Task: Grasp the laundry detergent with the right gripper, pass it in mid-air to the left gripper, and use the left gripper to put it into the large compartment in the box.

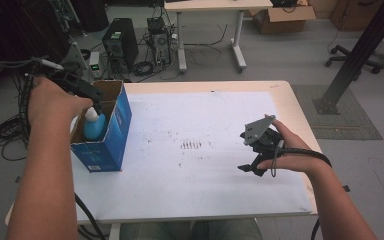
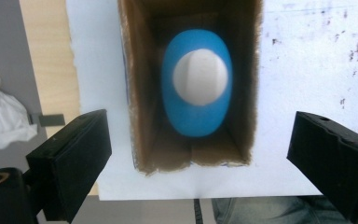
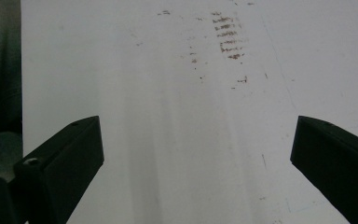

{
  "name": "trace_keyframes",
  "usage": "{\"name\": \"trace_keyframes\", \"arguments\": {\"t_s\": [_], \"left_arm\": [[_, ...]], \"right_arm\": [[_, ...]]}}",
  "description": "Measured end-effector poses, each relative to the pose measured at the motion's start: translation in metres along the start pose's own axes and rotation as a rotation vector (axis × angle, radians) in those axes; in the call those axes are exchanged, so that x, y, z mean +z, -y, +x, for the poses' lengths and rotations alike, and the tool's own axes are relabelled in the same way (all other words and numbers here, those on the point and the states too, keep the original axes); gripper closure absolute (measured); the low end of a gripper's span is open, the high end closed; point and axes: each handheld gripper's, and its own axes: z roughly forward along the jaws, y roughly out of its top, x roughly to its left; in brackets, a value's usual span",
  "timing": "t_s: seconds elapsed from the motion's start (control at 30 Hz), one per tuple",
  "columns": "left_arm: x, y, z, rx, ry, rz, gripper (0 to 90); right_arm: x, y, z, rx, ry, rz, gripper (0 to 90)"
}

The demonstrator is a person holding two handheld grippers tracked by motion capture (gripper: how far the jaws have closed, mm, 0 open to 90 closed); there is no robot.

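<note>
Left tool (image 2: 198,149): jaws wide apart, nothing between them, poised above open blue box (image 1: 111,134) | blue bottle (image 2: 196,88) with white cap stood upright inside box, at bench's (image 1: 290,107) left edge | Right tool (image 1: 254,162): jaws spread, gripping nothing, low over white sheet (image 3: 168,116) well apart from box

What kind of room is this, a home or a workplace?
Probably a workplace, likely a lab or office: a computer tower with tangled cables on the floor, a cardboard box under a desk, and an office chair base.
</note>
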Motion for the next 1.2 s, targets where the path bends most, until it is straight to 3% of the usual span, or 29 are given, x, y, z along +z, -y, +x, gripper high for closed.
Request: {"name": "trace_keyframes", "arguments": {"t_s": [0.27,0.37,0.47,0.6,0.8,0.97,1.03,1.07,1.1,1.2], "left_arm": [[-0.021,0.0,-0.021,0.074,-0.01,-0.024,0.2],[-0.031,0.0,-0.032,0.124,-0.005,-0.033,0.2],[-0.042,0.0,-0.048,0.2,0.009,-0.057,0.2],[-0.056,-0.001,-0.073,0.336,0.034,-0.098,0.2],[-0.069,0.001,-0.113,0.561,0.048,-0.114,0.2],[-0.067,0.005,-0.142,0.734,0.047,-0.106,0.2],[-0.065,0.007,-0.152,0.817,0.038,-0.108,0.2],[-0.064,0.009,-0.157,0.879,0.041,-0.109,0.2],[-0.063,0.012,-0.164,0.959,0.046,-0.12,0.2],[-0.058,0.015,-0.175,1.048,0.087,-0.098,0.2]], "right_arm": [[-0.011,0.001,-0.002,0.009,0.013,0.001,2.5],[-0.016,0.001,-0.002,0.011,0.018,0.001,2.5],[-0.021,0.001,-0.004,0.012,0.023,0.006,2.5],[-0.028,0.001,-0.008,0.016,0.03,0.016,2.5],[-0.036,-0.002,-0.013,0.025,0.039,0.039,2.5],[-0.042,-0.006,-0.017,0.016,0.046,0.06,2.5],[-0.045,-0.008,-0.018,0.02,0.045,0.072,2.6],[-0.046,-0.008,-0.018,0.018,0.046,0.079,2.6],[-0.047,-0.009,-0.019,0.016,0.049,0.085,2.6],[-0.051,-0.01,-0.019,0.009,0.05,0.099,2.6]]}}
